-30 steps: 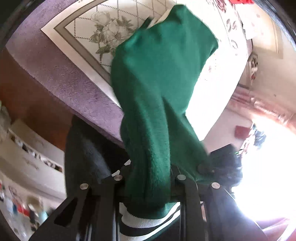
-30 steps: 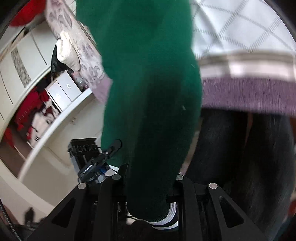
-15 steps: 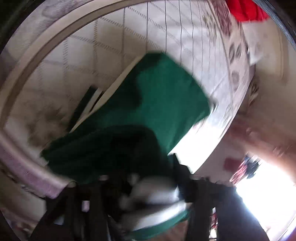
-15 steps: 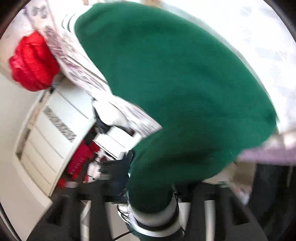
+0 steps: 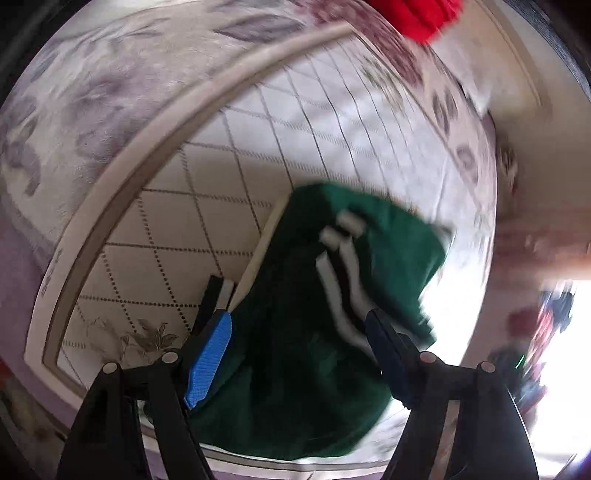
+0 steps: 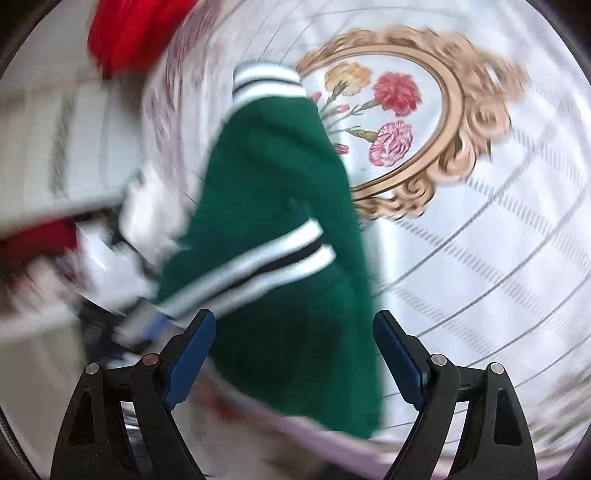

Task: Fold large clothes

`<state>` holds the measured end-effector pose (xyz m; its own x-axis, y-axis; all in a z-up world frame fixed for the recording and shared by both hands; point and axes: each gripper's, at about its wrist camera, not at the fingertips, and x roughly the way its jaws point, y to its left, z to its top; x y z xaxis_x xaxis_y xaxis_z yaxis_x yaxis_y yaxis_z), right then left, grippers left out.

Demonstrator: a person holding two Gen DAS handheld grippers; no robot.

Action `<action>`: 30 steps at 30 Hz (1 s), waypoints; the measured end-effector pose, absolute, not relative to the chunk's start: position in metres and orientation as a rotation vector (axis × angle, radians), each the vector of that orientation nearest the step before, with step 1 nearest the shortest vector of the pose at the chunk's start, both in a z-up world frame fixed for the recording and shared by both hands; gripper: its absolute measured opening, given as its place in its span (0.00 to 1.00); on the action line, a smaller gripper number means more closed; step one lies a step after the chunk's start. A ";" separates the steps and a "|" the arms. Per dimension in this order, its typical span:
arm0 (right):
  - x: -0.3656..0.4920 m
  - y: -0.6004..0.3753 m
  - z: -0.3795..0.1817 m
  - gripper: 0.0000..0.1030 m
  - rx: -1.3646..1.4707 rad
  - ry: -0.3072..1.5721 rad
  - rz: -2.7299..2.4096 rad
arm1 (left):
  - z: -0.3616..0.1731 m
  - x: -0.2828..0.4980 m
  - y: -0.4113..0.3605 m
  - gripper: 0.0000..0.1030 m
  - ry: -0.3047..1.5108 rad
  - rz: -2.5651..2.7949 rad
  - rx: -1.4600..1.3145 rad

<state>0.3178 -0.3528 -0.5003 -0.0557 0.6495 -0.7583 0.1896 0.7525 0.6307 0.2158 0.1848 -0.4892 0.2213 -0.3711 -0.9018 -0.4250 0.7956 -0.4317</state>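
A green knit garment (image 5: pixel 314 332) with white and dark striped trim lies folded over on a patterned bedspread (image 5: pixel 207 177). In the left wrist view my left gripper (image 5: pixel 299 325) is open just above it, blue pads apart, with the striped hem (image 5: pixel 343 291) between them. In the right wrist view the same garment (image 6: pixel 280 229) lies near the bed's left edge, its striped band (image 6: pixel 266 266) across it and a striped cuff (image 6: pixel 269 81) at the far end. My right gripper (image 6: pixel 293 325) is open over the near part, holding nothing. Both views are motion-blurred.
A red bundle (image 6: pixel 129 33) sits at the far end of the bed; it also shows in the left wrist view (image 5: pixel 417 14). The bedspread has a gold floral medallion (image 6: pixel 413 114). White furniture and clutter (image 6: pixel 70 206) stand left of the bed.
Both grippers were shut on the green garment and held it hanging beside the bed. They swung it onto the bedspread and opened; the garment now lies there, released.
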 end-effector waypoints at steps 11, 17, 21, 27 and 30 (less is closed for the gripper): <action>0.352 -0.302 -0.527 0.26 0.408 1.532 0.528 | -0.506 0.239 0.165 0.18 1.258 -0.023 -0.484; 0.337 -0.312 -0.448 0.24 0.510 1.378 0.629 | -0.477 0.230 0.211 0.17 1.179 0.021 -0.732; 0.365 -0.303 -0.445 0.24 0.496 1.318 0.615 | -0.535 0.270 0.224 0.17 1.266 0.072 -0.810; 0.421 -0.284 -0.507 0.53 0.379 1.503 0.555 | -0.554 0.286 0.232 0.28 1.346 0.055 -0.867; 0.421 -0.301 -0.509 0.89 0.286 1.481 0.524 | -0.544 0.279 0.231 0.47 1.316 0.066 -0.837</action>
